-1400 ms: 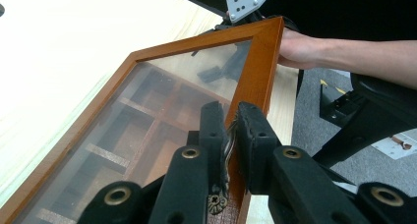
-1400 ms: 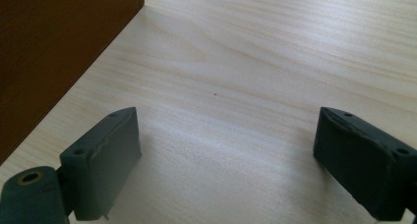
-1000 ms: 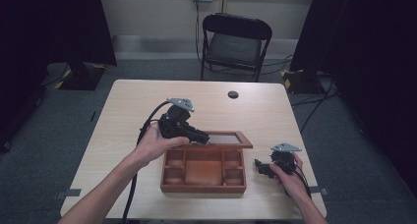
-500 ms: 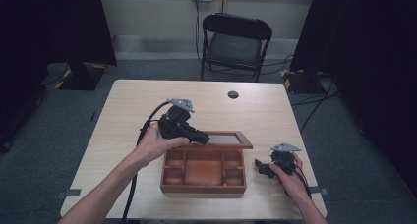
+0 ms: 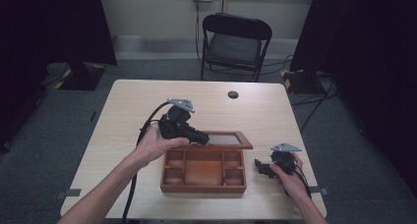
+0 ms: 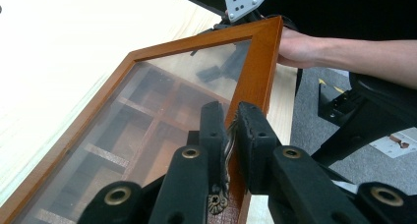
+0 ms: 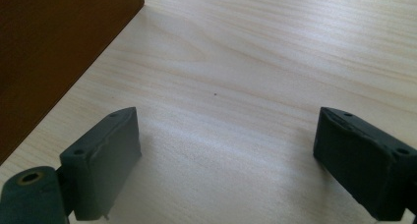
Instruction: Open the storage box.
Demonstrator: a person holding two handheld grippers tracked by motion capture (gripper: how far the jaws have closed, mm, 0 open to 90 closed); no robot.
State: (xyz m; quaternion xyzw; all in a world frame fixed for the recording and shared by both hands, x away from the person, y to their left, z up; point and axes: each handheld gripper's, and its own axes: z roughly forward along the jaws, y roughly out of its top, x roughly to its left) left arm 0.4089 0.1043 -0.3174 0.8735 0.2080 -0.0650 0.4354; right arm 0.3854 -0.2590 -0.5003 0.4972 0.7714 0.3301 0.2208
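Surface [image 5: 147,101] pale wood, square | brown wooden compartmented box [image 5: 204,172] near its front edge | glass-paned wooden lid [image 5: 223,139] raised | left gripper [image 6: 228,128] jaws pinching lid's metal latch | right gripper [image 5: 260,166] jaws spread, empty, just beside box

Looks like a recording lab or studio. Black curtains [image 5: 59,22] left and right, grey carpet [image 5: 49,130], a lone folding chair [image 5: 236,44] beyond the far edge of a pale table [image 5: 128,116], cables [image 5: 314,94] trailing right.
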